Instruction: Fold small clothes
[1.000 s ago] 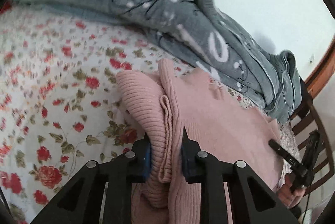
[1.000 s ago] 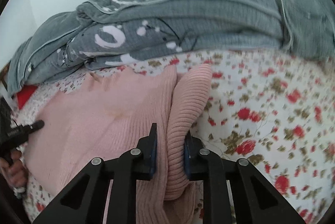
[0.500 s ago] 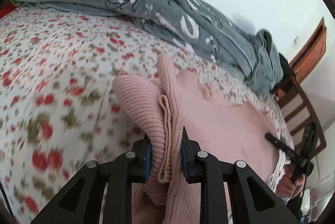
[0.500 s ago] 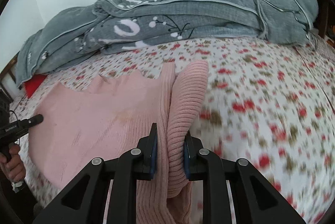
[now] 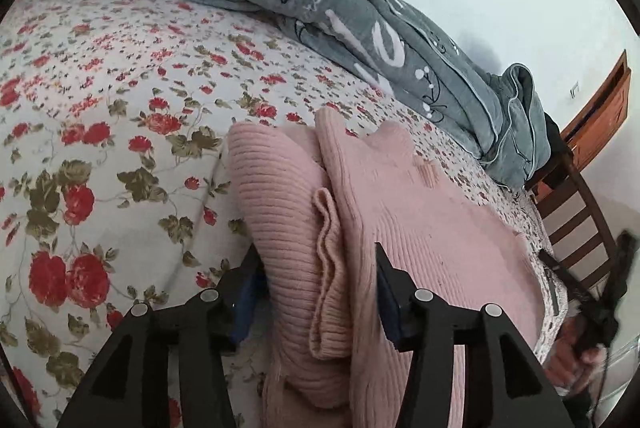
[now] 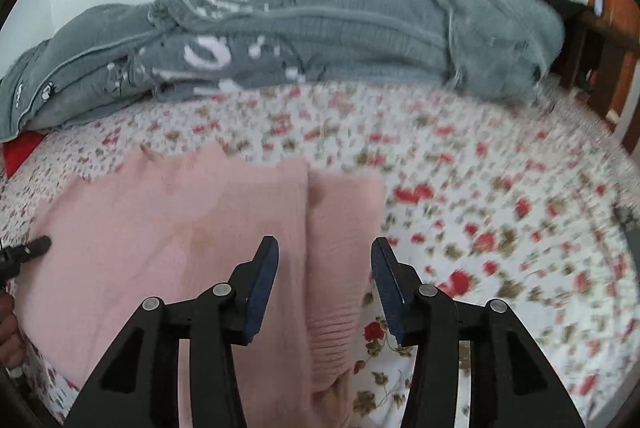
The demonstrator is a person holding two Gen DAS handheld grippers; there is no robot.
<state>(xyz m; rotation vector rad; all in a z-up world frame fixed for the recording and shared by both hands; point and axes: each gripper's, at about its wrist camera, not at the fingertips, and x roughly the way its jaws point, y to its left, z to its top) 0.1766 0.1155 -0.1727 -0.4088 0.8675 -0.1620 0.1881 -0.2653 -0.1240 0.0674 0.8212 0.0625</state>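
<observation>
A pink knitted sweater (image 5: 420,228) lies flat on the flowered bedspread (image 5: 100,107), with a ribbed sleeve (image 5: 276,195) folded in along its side. My left gripper (image 5: 318,268) straddles that sleeve fold. Its jaws are opening and the pads no longer pinch the knit. In the right wrist view the sweater (image 6: 160,228) fills the lower left. My right gripper (image 6: 323,260) stands over the other sleeve (image 6: 344,228), jaws opening with gaps on both sides of the fabric. Each view shows the other gripper at the sweater's far edge, held by a hand (image 5: 568,360).
A heaped grey quilt (image 5: 360,7) runs along the wall side of the bed, also in the right wrist view (image 6: 320,39). A dark wooden chair (image 5: 576,211) and brown wooden furniture (image 5: 600,115) stand past the bed's end. A red item (image 6: 18,151) pokes out under the quilt.
Both grippers were shut on sleeve folds of the pink sweater; their jaws have now spread and let go. Both hands shifted across the bed, and the sweater rests on the bedspread.
</observation>
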